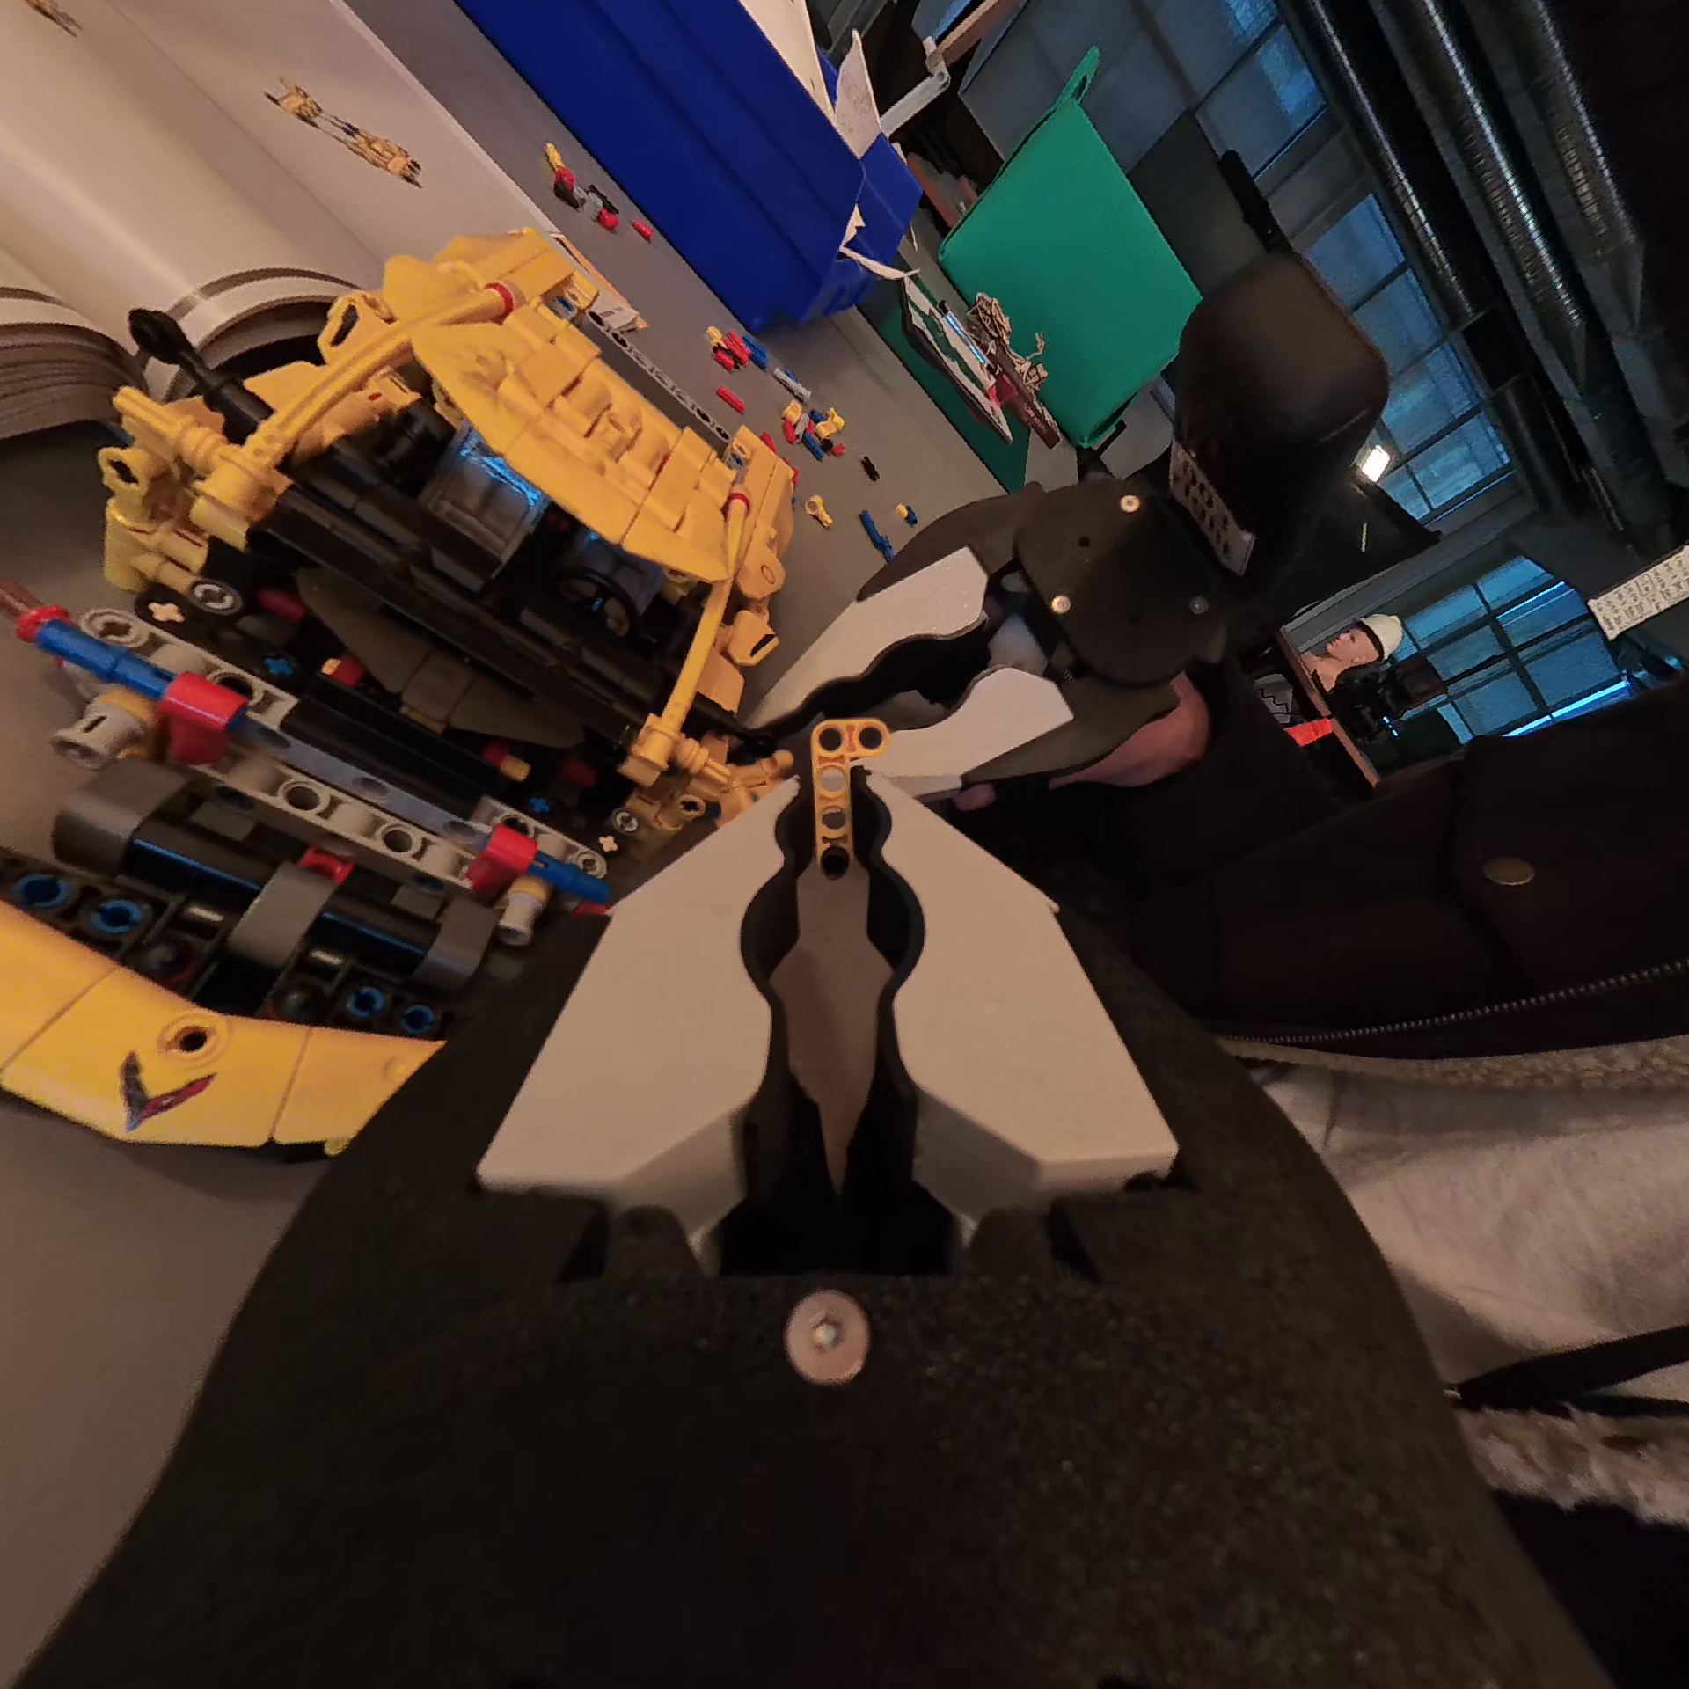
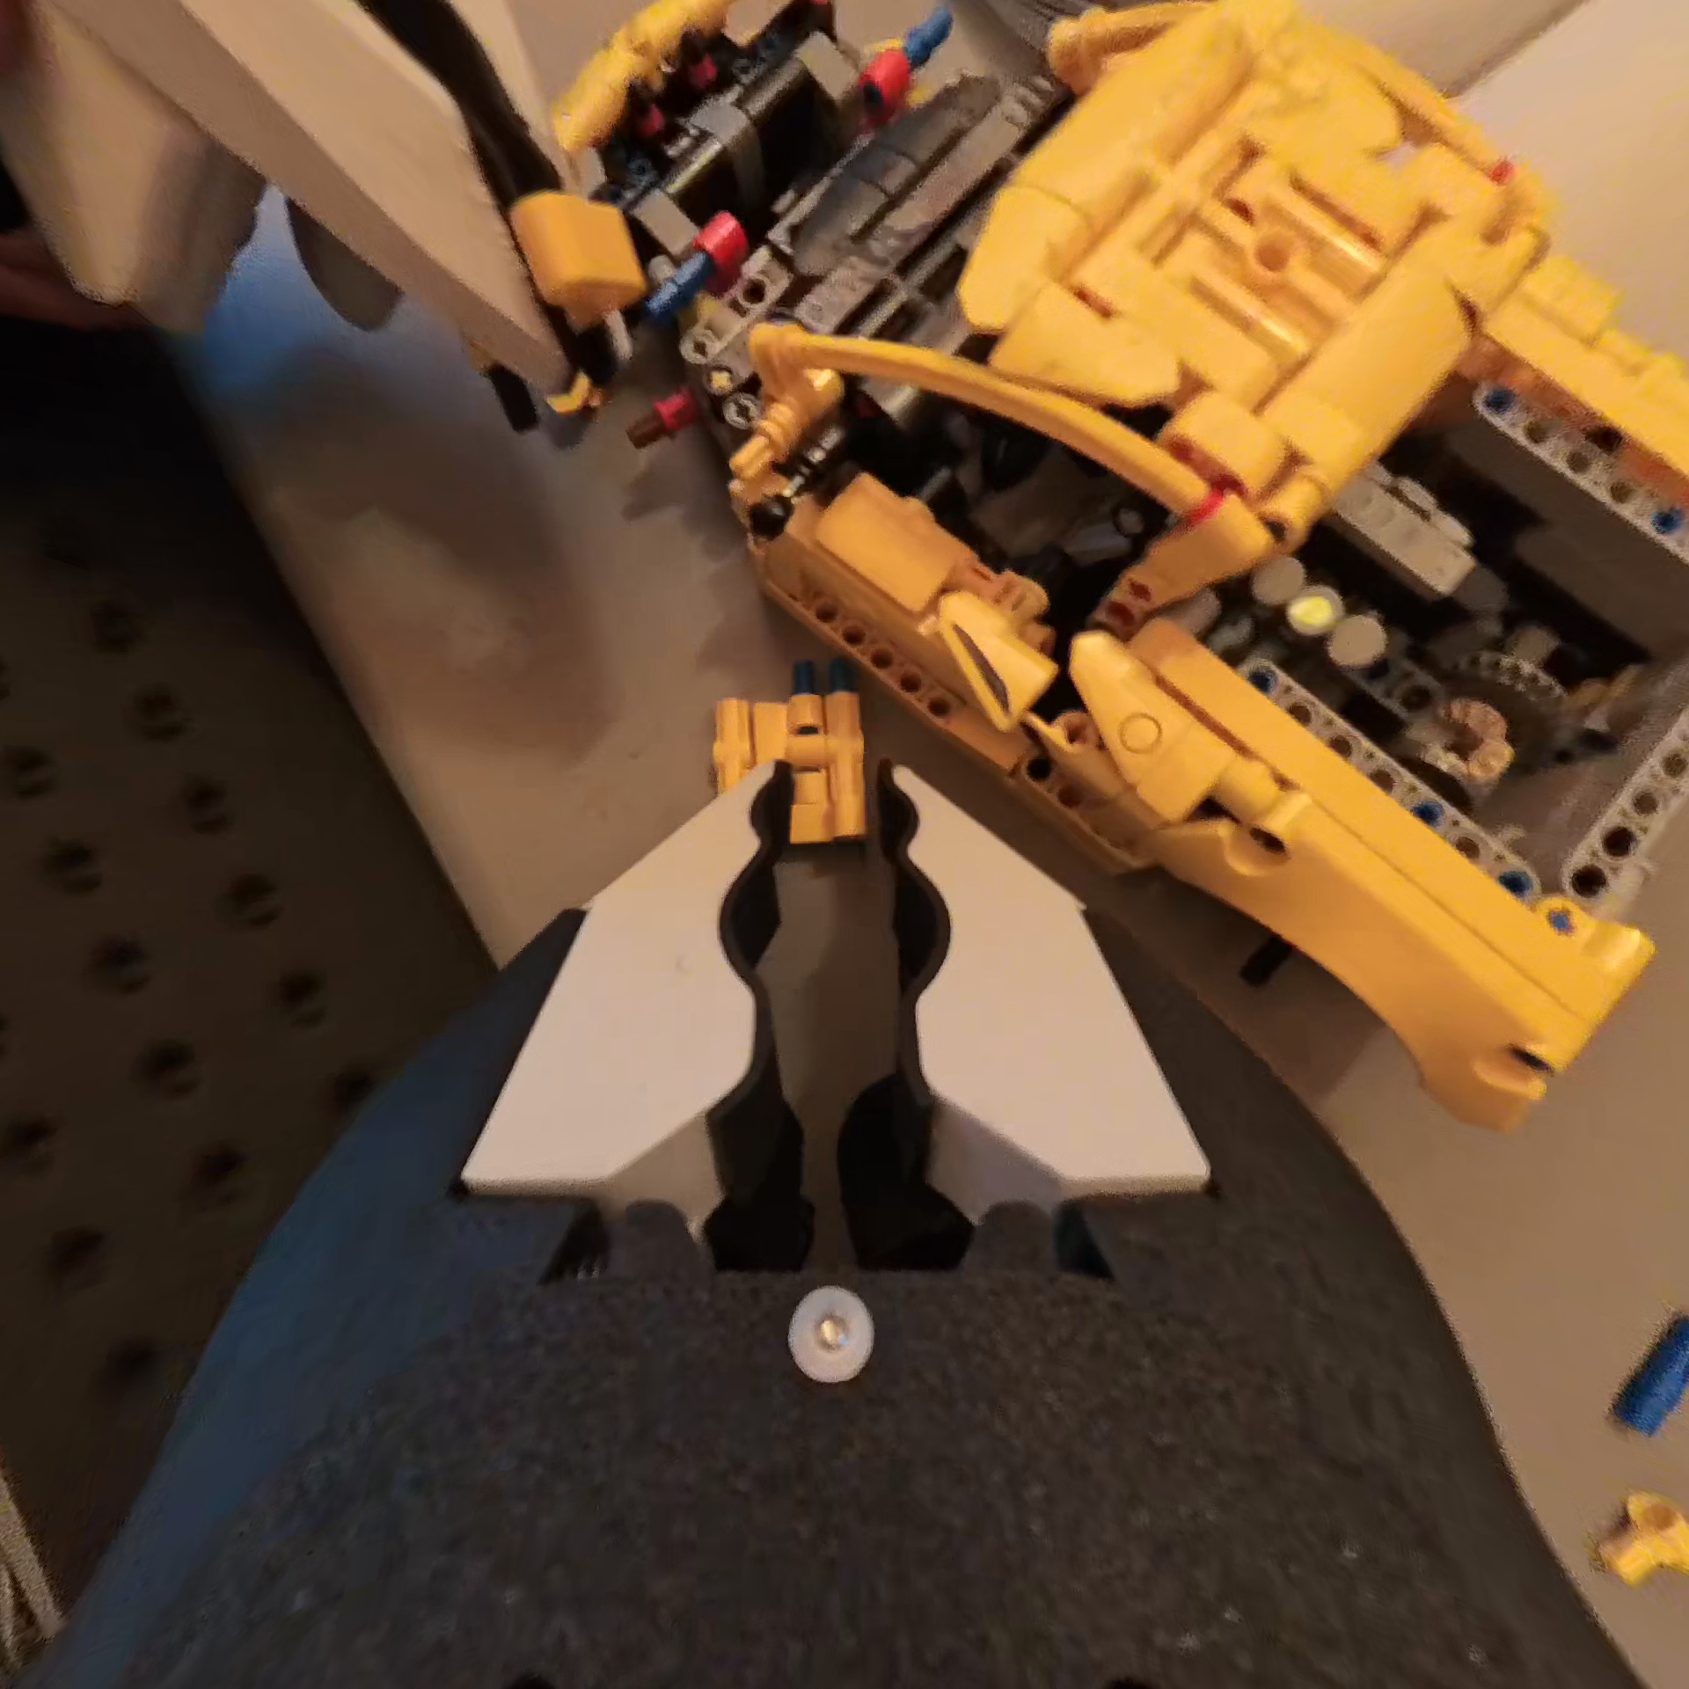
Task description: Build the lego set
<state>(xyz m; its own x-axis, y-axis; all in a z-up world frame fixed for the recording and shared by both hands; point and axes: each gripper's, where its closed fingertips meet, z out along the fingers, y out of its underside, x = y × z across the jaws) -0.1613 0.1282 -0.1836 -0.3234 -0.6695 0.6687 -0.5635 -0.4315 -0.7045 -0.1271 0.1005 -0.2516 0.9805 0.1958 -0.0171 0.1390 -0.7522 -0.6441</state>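
Note:
A part-built yellow and black lego car [image 1: 439, 512] lies tilted on the grey table; it also shows in the right wrist view [image 2: 1188, 439]. My left gripper [image 1: 833, 804] is shut on a yellow L-shaped beam with holes [image 1: 836, 777], held just right of the car. My right gripper [image 2: 823, 804] is shut on a small yellow connector assembly with blue pins [image 2: 804, 759], held near the car's yellow side panel [image 2: 1371, 914]. The right gripper also shows in the left wrist view [image 1: 823, 713], its tips beside the beam. The left gripper appears at the top left of the right wrist view [image 2: 548, 366].
Several loose red, blue and yellow lego pieces [image 1: 786, 411] lie on the table behind the car. An open instruction booklet [image 1: 183, 183] lies at the back left. Blue bins [image 1: 713, 146] and a green bin [image 1: 1069, 274] stand behind. A loose blue pin [image 2: 1654, 1389] and a yellow piece [image 2: 1645, 1545] lie at the right. From the right gripper's tips to the yellow piece [image 2: 1645, 1545] is close to 20 cm.

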